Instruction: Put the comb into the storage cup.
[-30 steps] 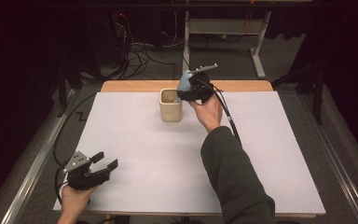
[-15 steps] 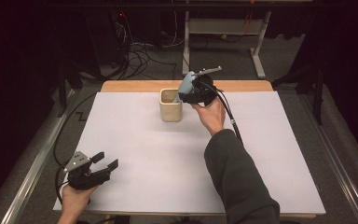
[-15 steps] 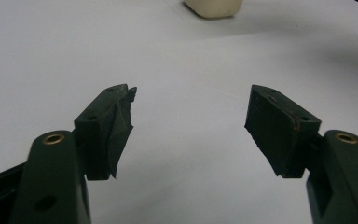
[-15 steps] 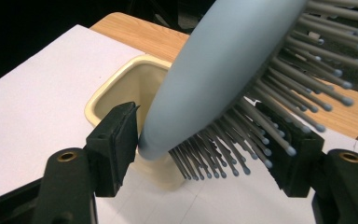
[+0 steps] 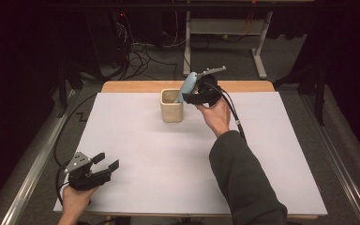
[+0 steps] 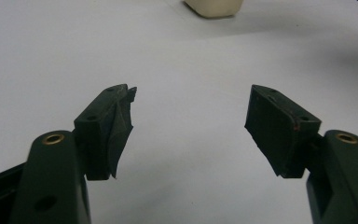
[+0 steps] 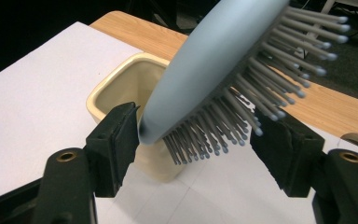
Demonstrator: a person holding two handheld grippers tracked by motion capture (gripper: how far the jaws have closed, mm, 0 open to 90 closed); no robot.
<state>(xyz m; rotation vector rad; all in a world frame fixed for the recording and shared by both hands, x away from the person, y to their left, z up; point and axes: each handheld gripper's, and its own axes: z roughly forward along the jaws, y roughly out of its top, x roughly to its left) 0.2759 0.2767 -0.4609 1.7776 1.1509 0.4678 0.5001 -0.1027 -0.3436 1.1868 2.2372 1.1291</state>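
Hairbrush leaning in cup, release under way

Right gripper (image 7: 200, 140) jaws, just opening, stand spread beside the hairbrush (image 7: 223, 60) propped in the cream cup (image 5: 171, 110) at twelve o'clock; snagged bristles could tip it.

I'm working in a lab: white-covered table (image 5: 136, 154), tangled cables (image 5: 140, 54) on grey carpet, metal frame (image 5: 225, 28) behind.

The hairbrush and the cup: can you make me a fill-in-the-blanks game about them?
1. The hairbrush is light ____ in colour.
2. The brush leans in the cream ____, standing on the white table.
3. The left gripper has its jaws ____, with nothing between them.
4. The brush's bristles sit between the jaws of the ____ gripper.

Missing words: blue; cup; open; right
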